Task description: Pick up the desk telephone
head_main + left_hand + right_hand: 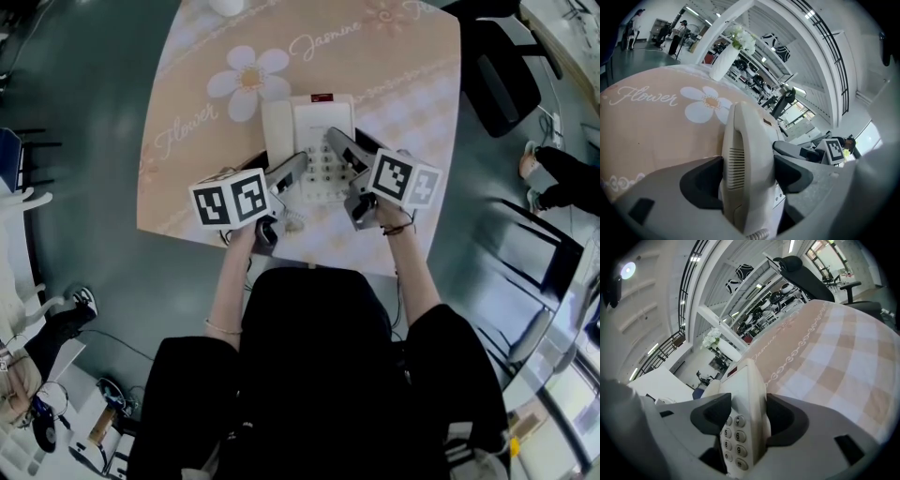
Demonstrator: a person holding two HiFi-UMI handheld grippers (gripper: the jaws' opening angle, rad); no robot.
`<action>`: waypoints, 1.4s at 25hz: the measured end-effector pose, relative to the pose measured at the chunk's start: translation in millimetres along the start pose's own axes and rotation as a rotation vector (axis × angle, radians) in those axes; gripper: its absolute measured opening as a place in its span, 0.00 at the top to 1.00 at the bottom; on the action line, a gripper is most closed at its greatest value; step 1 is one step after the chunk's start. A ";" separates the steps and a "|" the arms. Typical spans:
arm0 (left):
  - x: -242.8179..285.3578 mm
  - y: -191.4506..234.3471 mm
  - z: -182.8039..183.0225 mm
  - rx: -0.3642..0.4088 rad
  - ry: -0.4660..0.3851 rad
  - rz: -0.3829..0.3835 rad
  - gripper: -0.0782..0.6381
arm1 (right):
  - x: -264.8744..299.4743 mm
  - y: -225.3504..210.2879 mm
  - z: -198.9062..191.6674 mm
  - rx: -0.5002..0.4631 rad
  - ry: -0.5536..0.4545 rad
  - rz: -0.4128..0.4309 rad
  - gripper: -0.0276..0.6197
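Observation:
A white desk telephone (310, 131) sits mid-table on the floral tablecloth (412, 84). My left gripper (286, 162) is at the phone's left side. In the left gripper view its jaws (749, 176) are shut on the handset (743, 154), black pads pressed against both flanks. My right gripper (345, 143) is at the phone's right side. In the right gripper view it (747, 416) is shut on the phone's keypad edge (746, 380), number keys showing between the pads. I cannot tell whether the phone's base is off the cloth.
A white vase with flowers (727, 55) stands at the table's far edge. The coiled cord (292, 223) trails toward the near edge. A black office chair (502, 66) stands at the far right, and a person's legs and shoes (553, 173) are on the floor at the right.

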State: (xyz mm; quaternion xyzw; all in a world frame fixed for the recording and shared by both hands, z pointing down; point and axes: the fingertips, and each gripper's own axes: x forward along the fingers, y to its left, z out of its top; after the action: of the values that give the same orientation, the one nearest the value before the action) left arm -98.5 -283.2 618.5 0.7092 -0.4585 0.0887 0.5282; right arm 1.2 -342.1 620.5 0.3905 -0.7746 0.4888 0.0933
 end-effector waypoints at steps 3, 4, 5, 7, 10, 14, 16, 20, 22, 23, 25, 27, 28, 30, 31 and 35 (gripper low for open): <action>1.2 1.3 -1.2 0.015 0.020 0.026 0.43 | 1.2 -0.4 -1.8 0.011 0.004 -0.007 0.62; 1.2 1.2 -1.8 0.020 0.023 0.034 0.43 | 1.3 0.1 -3.0 0.020 0.005 -0.004 0.62; 0.9 0.9 -2.4 0.025 0.026 0.040 0.43 | 0.7 0.9 -3.4 0.022 0.006 -0.003 0.62; -0.3 -0.1 -2.8 0.036 0.029 0.046 0.44 | -2.1 3.3 -1.0 0.002 0.004 -0.010 0.62; -2.6 -2.2 -1.6 0.047 0.026 0.053 0.44 | -5.3 6.5 2.1 -0.015 -0.001 -0.017 0.62; -7.7 -7.5 0.8 0.060 0.020 0.059 0.44 | -10.4 10.7 4.4 -0.008 -0.015 -0.013 0.62; -11.0 -11.3 2.7 0.073 0.016 0.063 0.44 | -13.7 13.8 6.5 -0.006 -0.022 -0.007 0.62; -18.4 -18.7 5.1 0.083 0.005 0.065 0.44 | -20.7 21.5 10.6 -0.013 -0.038 -0.002 0.62; -23.1 -22.9 5.3 0.078 -0.002 0.066 0.44 | -25.0 26.6 12.8 -0.025 -0.046 -0.002 0.62; -25.7 -25.4 5.4 0.075 -0.007 0.066 0.44 | -27.7 29.5 14.2 -0.032 -0.052 -0.002 0.62; -30.7 -30.3 6.5 0.075 -0.018 0.061 0.44 | -32.9 35.4 17.4 -0.045 -0.062 0.001 0.62; -35.3 -34.7 8.7 0.080 -0.031 0.057 0.44 | -37.2 41.2 20.7 -0.057 -0.073 0.005 0.62; -37.8 -37.1 9.6 0.082 -0.036 0.055 0.44 | -39.7 44.0 22.0 -0.061 -0.078 0.006 0.62; -43.4 -42.5 11.2 0.090 -0.044 0.053 0.44 | -45.5 49.7 24.5 -0.064 -0.089 0.010 0.62; -46.4 -45.2 12.1 0.096 -0.046 0.052 0.44 | -48.5 52.8 25.7 -0.063 -0.095 0.011 0.62; -58.6 -54.7 16.7 0.117 -0.061 0.049 0.44 | -58.5 65.4 30.7 -0.070 -0.120 0.023 0.62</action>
State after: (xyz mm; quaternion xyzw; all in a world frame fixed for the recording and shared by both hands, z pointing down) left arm -96.8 -263.3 539.0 0.7297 -0.4857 0.1066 0.4694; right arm 2.6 -323.3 529.5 0.4068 -0.7996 0.4383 0.0547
